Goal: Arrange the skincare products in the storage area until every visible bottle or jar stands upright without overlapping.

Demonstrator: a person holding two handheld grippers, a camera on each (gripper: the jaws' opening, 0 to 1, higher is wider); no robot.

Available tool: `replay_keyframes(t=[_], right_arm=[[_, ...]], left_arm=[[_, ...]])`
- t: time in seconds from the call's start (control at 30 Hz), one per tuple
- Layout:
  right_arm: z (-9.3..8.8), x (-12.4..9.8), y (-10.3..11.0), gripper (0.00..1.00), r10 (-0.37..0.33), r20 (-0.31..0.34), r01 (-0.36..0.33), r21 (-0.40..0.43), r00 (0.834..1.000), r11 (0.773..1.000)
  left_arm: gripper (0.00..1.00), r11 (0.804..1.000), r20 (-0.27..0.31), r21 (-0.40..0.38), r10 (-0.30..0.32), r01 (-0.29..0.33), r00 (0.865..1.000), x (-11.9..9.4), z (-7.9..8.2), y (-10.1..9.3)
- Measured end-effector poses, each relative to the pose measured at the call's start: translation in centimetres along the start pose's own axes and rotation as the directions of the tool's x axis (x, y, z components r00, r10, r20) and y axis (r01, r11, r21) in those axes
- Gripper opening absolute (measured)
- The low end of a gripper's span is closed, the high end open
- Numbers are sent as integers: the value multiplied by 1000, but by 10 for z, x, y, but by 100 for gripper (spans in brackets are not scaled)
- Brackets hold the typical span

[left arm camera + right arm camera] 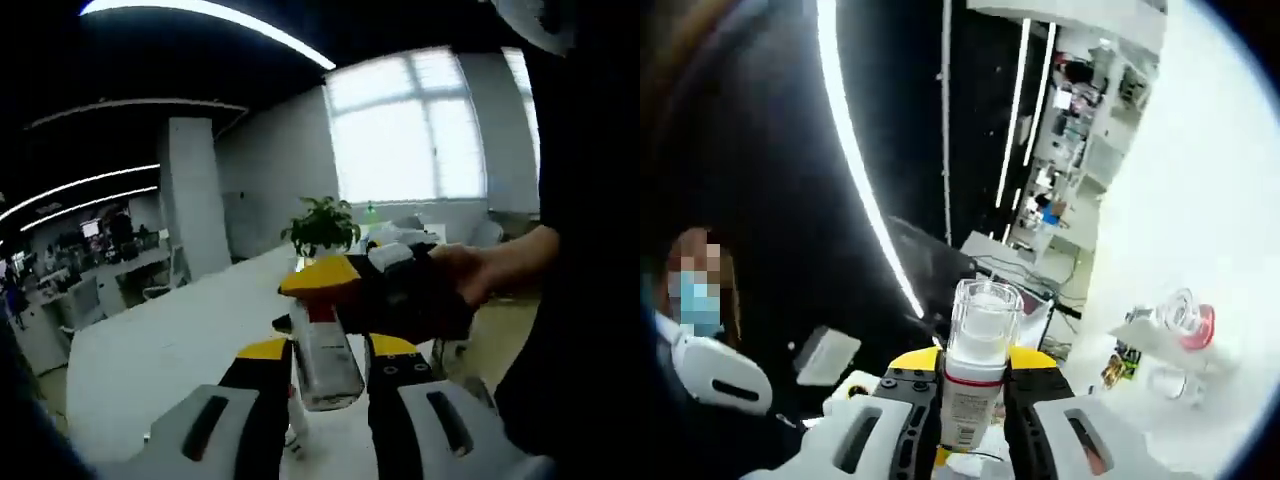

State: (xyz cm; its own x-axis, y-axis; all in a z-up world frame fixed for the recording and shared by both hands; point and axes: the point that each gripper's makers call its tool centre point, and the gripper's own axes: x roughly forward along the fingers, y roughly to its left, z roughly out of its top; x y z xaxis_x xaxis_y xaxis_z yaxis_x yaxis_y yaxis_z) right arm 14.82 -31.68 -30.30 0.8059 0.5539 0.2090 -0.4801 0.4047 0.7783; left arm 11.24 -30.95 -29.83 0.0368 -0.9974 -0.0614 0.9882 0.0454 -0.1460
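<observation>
left gripper clamps the clear bottle above the white table | right gripper pinches that bottle too, clear cap sticking up | plant way behind

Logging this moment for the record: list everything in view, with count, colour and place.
bottle: one, clear with a clear cap and a red band, held between the jaws in both views
table: one, white, under the grippers in the left gripper view
plant: one, green, at the far end of the table
window: one, bright, on the far wall
pillar: one, grey, left of the window
ceiling lights: several, white strips overhead
small items: a few, clear and pink, on a white surface at the right of the right gripper view; too blurred to name
hand: one, on the right gripper
left gripper: black and yellow, shut on the bottle
right gripper: black and yellow, shut on the bottle
</observation>
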Motion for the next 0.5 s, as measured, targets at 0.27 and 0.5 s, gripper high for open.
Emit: replay_keyframes(t=[0.27,0.5], right_arm=[[-9,-4,52,17,245,-211,-287,-198,946,937],[-22,-2,68,17,298,-382,-403,-232,875,885]], left_arm=[[29,964,-41,-218,-168,155,985,-9,-10,-10],[19,904,-53,-312,-325,293,944,-8,-13,-29]])
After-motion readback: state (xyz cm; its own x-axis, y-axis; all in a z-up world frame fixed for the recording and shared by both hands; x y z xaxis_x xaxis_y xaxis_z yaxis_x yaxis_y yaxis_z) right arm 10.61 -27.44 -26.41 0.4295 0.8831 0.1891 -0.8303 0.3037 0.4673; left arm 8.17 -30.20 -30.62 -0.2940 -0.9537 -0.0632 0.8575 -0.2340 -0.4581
